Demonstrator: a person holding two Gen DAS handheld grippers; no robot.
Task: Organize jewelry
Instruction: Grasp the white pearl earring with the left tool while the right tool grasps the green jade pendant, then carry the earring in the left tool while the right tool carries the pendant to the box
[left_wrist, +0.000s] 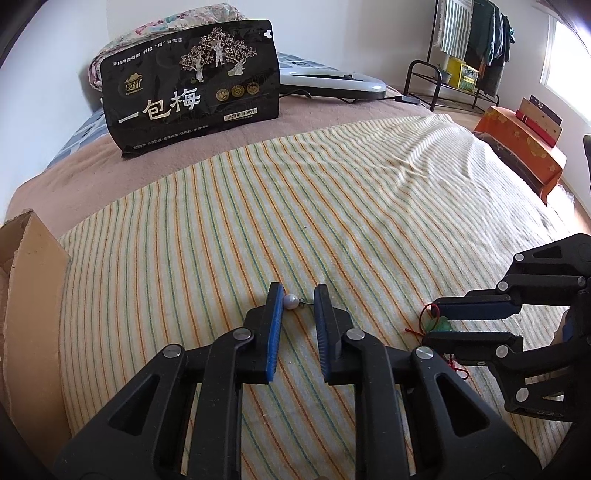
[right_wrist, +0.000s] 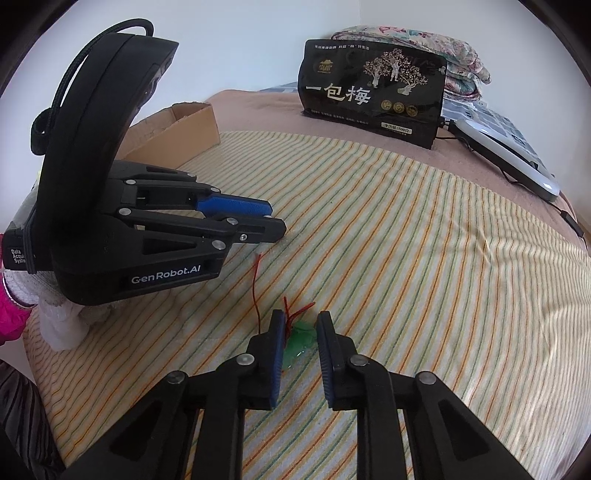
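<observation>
A white pearl earring (left_wrist: 290, 301) with a small hook lies on the striped towel (left_wrist: 258, 206) between my left gripper's (left_wrist: 298, 295) open fingers, close to the left pad. A green pendant on a red cord (right_wrist: 301, 338) lies between my right gripper's (right_wrist: 298, 321) open fingers. The pendant (left_wrist: 437, 325) and the right gripper (left_wrist: 430, 320) also show in the left wrist view at the right. The left gripper (right_wrist: 275, 218) shows in the right wrist view at the left, low over the towel.
A cardboard box (right_wrist: 177, 127) stands at the towel's left edge, also in the left wrist view (left_wrist: 29, 280). A black snack bag (left_wrist: 192, 85) stands at the back, with a folded quilt (left_wrist: 166, 26) and a grey device (left_wrist: 328, 79) behind. An orange box (left_wrist: 524, 147) sits beside the bed.
</observation>
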